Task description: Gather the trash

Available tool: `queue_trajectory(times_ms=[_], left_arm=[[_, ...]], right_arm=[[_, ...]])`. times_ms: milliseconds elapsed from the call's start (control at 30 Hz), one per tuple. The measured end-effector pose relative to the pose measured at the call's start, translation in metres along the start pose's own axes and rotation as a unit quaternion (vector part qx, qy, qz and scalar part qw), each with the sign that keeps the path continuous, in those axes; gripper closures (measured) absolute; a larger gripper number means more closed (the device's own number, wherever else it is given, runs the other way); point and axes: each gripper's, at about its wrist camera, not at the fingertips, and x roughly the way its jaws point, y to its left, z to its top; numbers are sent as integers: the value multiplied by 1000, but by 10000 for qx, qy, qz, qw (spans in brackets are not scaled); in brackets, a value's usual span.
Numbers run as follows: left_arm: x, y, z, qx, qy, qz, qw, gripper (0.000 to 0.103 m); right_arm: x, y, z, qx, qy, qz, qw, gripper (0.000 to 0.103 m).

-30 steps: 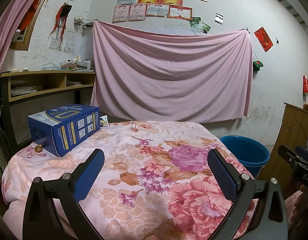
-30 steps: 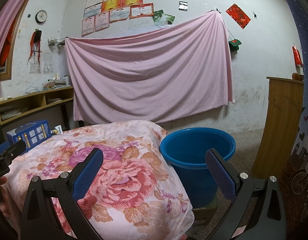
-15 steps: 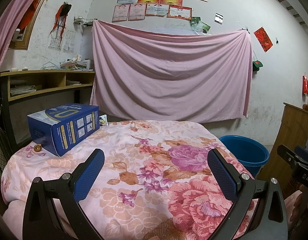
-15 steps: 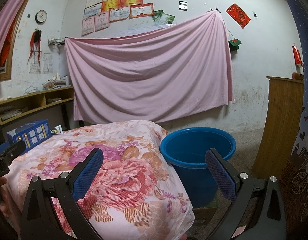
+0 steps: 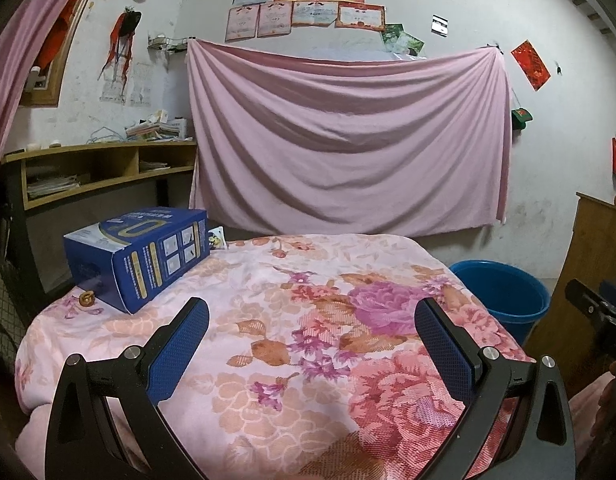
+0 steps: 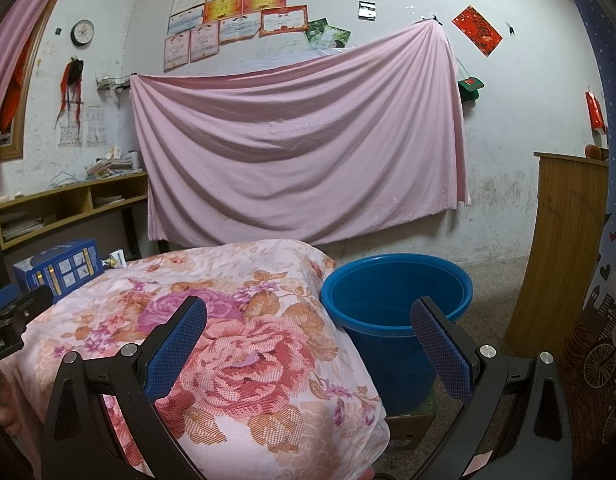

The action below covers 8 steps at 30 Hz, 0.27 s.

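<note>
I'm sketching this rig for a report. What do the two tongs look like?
Both match: the left tongs and right tongs have black angular frames with triangular cut-outs, silver round bolts, and flat fingers faced with blue textured pads. No cables or sleeves show.

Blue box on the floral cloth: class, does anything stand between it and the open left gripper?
Nothing visible does. Only bare floral cloth lies between the left gripper and the blue box; a small brown object sits beside the box's near corner.
</note>
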Motion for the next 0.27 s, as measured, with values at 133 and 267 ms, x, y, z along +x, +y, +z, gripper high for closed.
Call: queue_trajectory(times_ms=[133, 267], left_arm=[[2, 2, -1, -18, -7, 29, 10000, 2], [2, 2, -1, -21, -4, 27, 10000, 2]], right_arm=[[0, 0, 0, 4, -1, -2, 10000, 0], [0, 1, 0, -6, 2, 0, 10000, 0]])
